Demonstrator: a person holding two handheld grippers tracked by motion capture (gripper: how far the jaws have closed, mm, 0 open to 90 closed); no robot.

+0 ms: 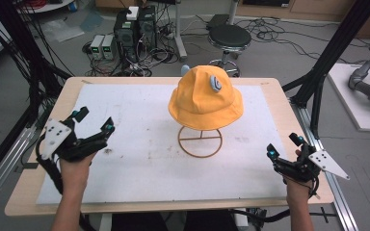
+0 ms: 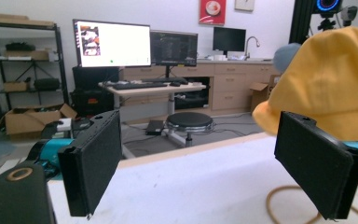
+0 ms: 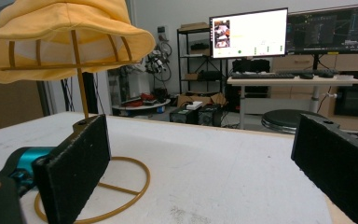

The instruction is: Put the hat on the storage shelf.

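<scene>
A yellow bucket hat [image 1: 205, 98] with a grey badge on its crown sits on a thin gold wire stand [image 1: 200, 141] at the middle of the white mat [image 1: 139, 163]. My left gripper [image 1: 94, 120] rests at the mat's left edge, open, nothing between its black pads [image 2: 95, 161]. My right gripper [image 1: 284, 146] is at the mat's right edge, open and empty too. In the left gripper view the hat [image 2: 335, 79] fills the right side. The right gripper view shows the hat [image 3: 65, 32] from below, with the stand's ring [image 3: 121, 186] on the mat.
The mat lies on a wooden table [image 1: 67, 94] framed by black rails. Behind it stand a black stool [image 1: 229, 38] and computers with tangled cables [image 1: 135, 33] on the floor. Monitors [image 2: 114, 44] sit on a desk far back.
</scene>
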